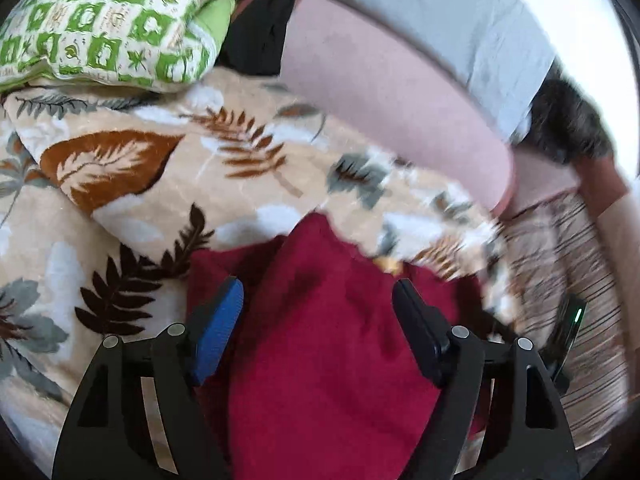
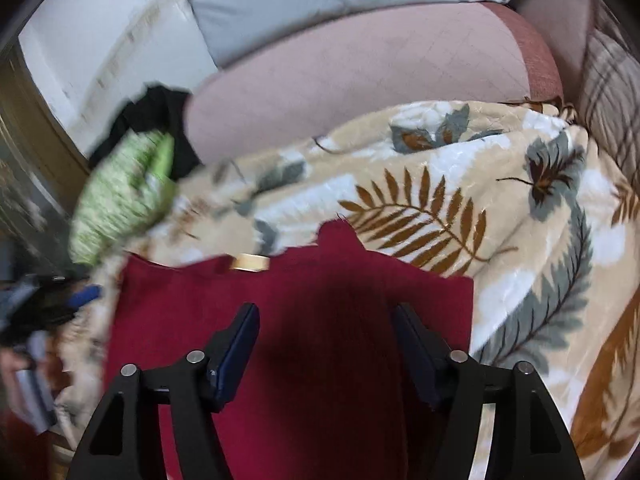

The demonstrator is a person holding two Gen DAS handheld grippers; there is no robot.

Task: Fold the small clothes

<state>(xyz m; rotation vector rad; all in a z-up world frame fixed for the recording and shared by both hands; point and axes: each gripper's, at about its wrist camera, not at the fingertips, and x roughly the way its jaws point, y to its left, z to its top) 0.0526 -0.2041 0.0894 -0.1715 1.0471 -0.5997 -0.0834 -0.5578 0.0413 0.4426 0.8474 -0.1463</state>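
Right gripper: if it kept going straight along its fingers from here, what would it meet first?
Most likely the red garment: it fills the space between the open fingers of the right gripper, and the leaf-print blanket lies beyond its far edge. Depth is hard to judge through the fisheye.

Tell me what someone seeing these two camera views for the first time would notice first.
The deep red garment grabs the eye first, lying low and central on a beige leaf-print blanket, with the open left gripper and open right gripper just above it. Next comes the green-and-white patterned pillow at the blanket's far left edge, beside a long pink cushion.
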